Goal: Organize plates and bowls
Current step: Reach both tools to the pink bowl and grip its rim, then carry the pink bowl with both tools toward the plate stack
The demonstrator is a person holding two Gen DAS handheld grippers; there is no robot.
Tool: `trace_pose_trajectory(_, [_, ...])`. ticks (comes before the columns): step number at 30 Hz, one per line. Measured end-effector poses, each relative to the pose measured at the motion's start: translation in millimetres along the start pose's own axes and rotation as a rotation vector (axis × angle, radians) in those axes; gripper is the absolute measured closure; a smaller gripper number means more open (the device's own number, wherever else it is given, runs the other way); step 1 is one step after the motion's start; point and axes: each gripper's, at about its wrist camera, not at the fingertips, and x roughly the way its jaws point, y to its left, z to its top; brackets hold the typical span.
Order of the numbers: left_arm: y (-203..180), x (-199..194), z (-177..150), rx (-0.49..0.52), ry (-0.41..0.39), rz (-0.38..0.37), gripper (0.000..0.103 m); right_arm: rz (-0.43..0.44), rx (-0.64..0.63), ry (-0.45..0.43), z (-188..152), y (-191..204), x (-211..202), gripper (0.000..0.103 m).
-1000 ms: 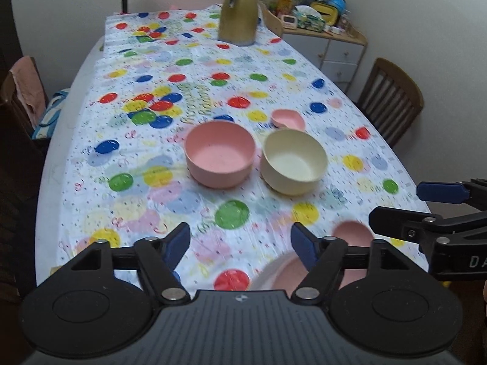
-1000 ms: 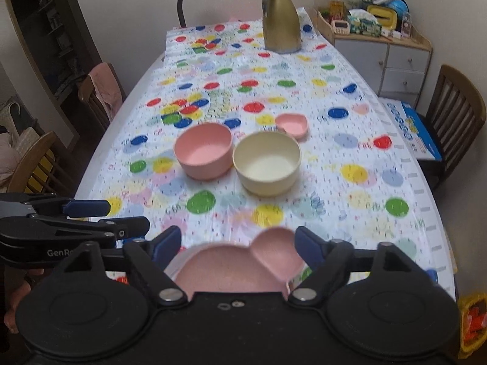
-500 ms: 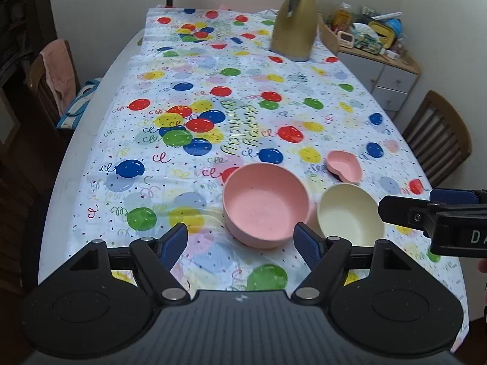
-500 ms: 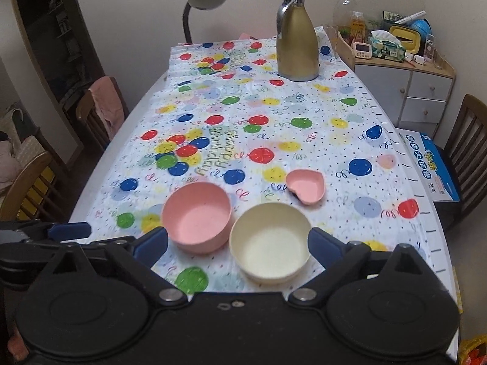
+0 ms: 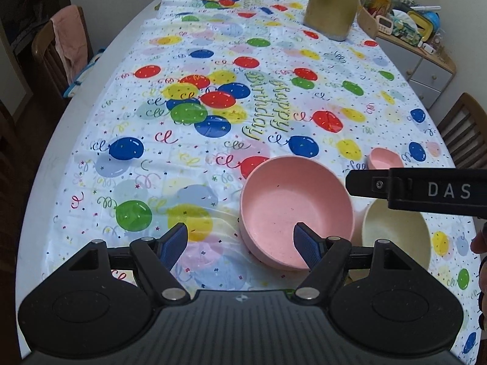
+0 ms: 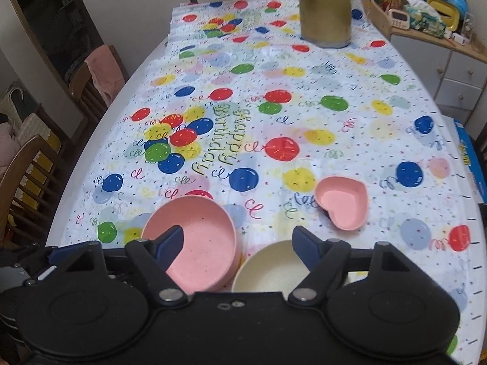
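A pink bowl (image 5: 296, 210) and a cream bowl (image 5: 395, 231) stand side by side on the balloon tablecloth (image 5: 213, 121). A small pink heart-shaped dish (image 5: 385, 158) sits just behind them. My left gripper (image 5: 240, 241) is open above the pink bowl's left rim, with one pad over its hollow and touching nothing. My right gripper (image 6: 239, 243) hovers where the pink bowl (image 6: 197, 243) meets the cream bowl (image 6: 271, 267). Its jaws are closing, and no pad presses on either bowl. The heart dish (image 6: 342, 202) lies ahead to its right. My right gripper's black finger (image 5: 426, 188) crosses the left wrist view.
A gold jug (image 5: 331, 9) stands at the table's far end. A cluttered drawer cabinet (image 6: 456, 70) sits beyond the right edge. Wooden chairs (image 6: 27, 182) line the left side, one with a pink towel (image 5: 71, 39), and another chair (image 5: 465, 127) is on the right.
Both grippers have moved forward and lower over the table, so the bowls now sit right under the fingers. The pink plate at the near edge has left view. The right jaws widened, then narrowed.
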Motion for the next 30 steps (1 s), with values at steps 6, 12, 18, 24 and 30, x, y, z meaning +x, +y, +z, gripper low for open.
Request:
trace_pose_trajectory(6, [0, 15, 0, -0.019, 0.026, -0.012, 0.028, 0.021, 0.001, 0.056, 7, 1, 31, 0.048])
trace_pose_trajectory(12, [-1, 22, 2, -0.023, 0.03, -0.02, 0.038, 0.022, 0.003, 0.095, 6, -2, 53, 0.067])
trace_pose_trajectory(18, [0, 27, 5, -0.04, 0.04, -0.045, 0.065, 0.031, -0.012, 0.113, 2, 0, 62, 0.082])
trace_pose_trajectory(24, [-1, 27, 5, -0.041, 0.043, -0.041, 0.083, 0.015, -0.037, 0.105, 0, 4, 63, 0.092])
trace_pose_trajectory(30, [5, 19, 2, -0.045, 0.059, -0.046, 0.088, -0.004, -0.05, 0.091, -3, 7, 59, 0.1])
